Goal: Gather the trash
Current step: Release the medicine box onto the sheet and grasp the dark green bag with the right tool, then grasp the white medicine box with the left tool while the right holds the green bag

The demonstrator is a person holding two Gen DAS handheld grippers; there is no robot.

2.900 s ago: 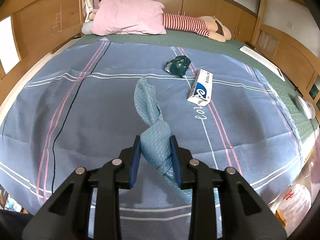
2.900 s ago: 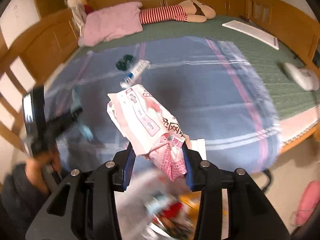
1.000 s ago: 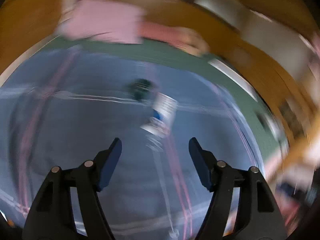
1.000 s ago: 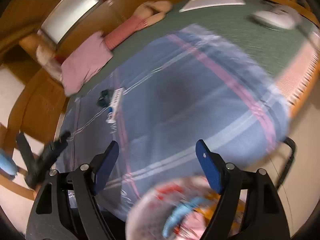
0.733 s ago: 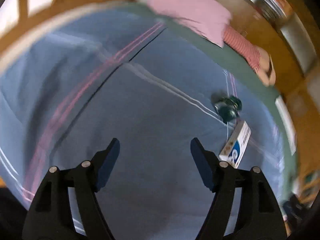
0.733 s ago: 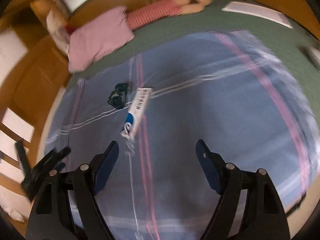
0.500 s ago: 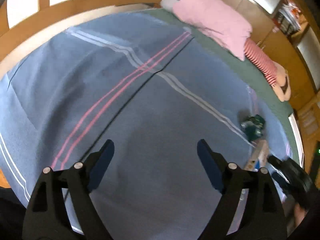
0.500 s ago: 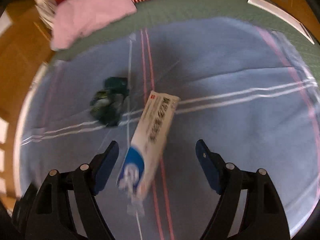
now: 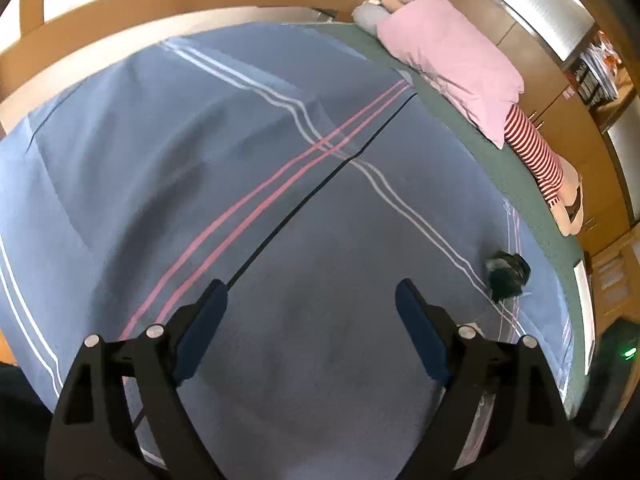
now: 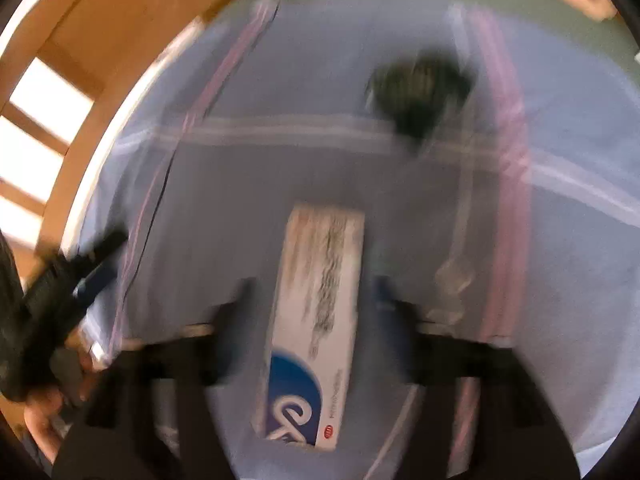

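Observation:
A white and blue toothpaste box (image 10: pixel 316 320) lies on the blue striped blanket (image 10: pixel 560 280), between the spread fingers of my right gripper (image 10: pixel 314 292), which is open; the view is motion-blurred. A dark green crumpled wrapper (image 10: pixel 416 88) lies beyond the box, and it also shows in the left wrist view (image 9: pixel 506 274) at the right. My left gripper (image 9: pixel 310 300) is open and empty above bare blanket (image 9: pixel 280 152), well left of the wrapper.
A pink pillow (image 9: pixel 452 56) and a striped plush doll (image 9: pixel 540 160) lie at the head of the bed. A wooden bed frame (image 9: pixel 120 20) runs along the far side. The left gripper and hand (image 10: pixel 68 300) show at the left of the right wrist view.
Both grippers released their earlier loads and opened. The right gripper has swung over the bed and closed in on the toothpaste box. The left gripper moved left over bare blanket.

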